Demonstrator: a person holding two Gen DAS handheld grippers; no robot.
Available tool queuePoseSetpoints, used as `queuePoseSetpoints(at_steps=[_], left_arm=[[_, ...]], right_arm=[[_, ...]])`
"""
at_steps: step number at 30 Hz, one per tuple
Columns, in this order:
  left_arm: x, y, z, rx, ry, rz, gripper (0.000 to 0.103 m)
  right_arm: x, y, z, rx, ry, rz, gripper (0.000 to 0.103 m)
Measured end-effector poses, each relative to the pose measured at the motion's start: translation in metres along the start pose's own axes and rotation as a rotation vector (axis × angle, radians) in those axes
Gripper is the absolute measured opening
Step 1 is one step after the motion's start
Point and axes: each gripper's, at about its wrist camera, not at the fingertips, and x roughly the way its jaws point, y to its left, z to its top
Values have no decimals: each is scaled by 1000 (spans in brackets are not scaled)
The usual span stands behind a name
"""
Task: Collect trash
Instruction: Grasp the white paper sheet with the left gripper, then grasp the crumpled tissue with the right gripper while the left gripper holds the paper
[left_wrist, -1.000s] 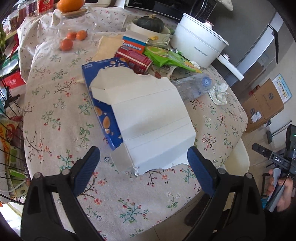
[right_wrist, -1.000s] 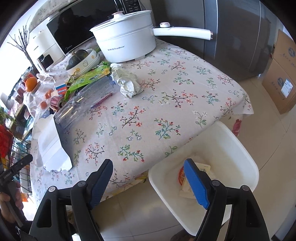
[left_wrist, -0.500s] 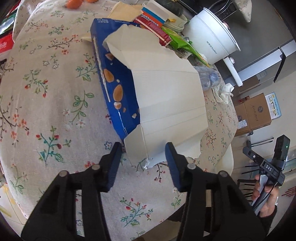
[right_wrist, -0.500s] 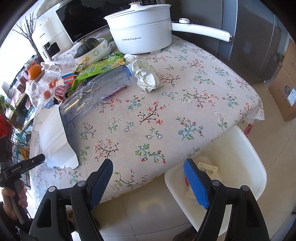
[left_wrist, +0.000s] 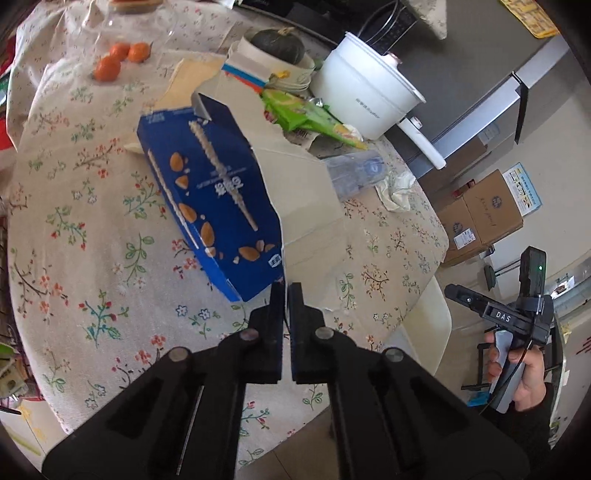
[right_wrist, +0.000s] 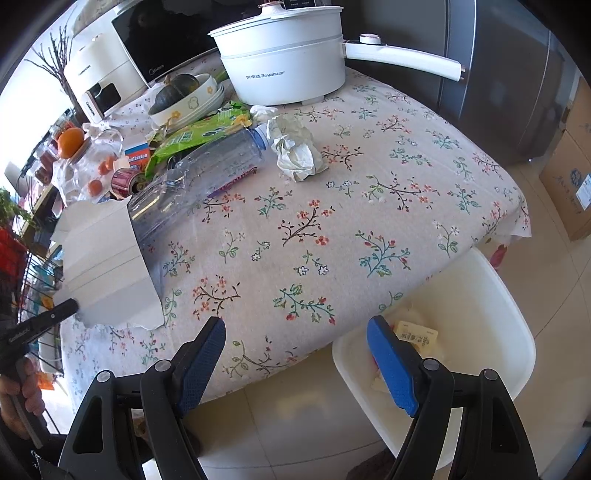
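My left gripper (left_wrist: 286, 291) is shut on the near edge of a torn blue almond carton (left_wrist: 214, 195) and tilts it up off the floral tablecloth; its white inner side shows in the right wrist view (right_wrist: 107, 266). My right gripper (right_wrist: 295, 354) is open and empty at the table's near edge, beside a white bin (right_wrist: 491, 295) on the floor that holds some wrappers (right_wrist: 415, 334). A clear plastic bottle (right_wrist: 207, 173), a crumpled tissue (right_wrist: 297, 151) and a green snack bag (right_wrist: 195, 134) lie on the table.
A white electric pot (right_wrist: 288, 55), a bowl with a squash (right_wrist: 184, 98), a red can (right_wrist: 125, 181), oranges (left_wrist: 107, 68) and a microwave (right_wrist: 155, 40) stand at the back. Cardboard boxes (left_wrist: 484, 214) and a fridge (right_wrist: 517, 74) stand past the table.
My left gripper has closed on the carton's near edge and lifted it, turning its blue face into view. My right gripper has stayed open and moved slightly closer to the table.
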Motion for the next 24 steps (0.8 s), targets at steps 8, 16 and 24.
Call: queuePoseSetpoints(at_steps=[8, 16, 24], left_arm=[[-48, -24, 12, 117, -144, 73, 1], [-58, -31, 35, 123, -213, 134, 1], [-56, -30, 54, 69, -233, 141, 1]], right_arm=[[2, 2, 16, 8, -19, -8, 81], [34, -7, 65, 85, -3, -1, 80], [77, 1, 115, 26, -59, -28, 64]])
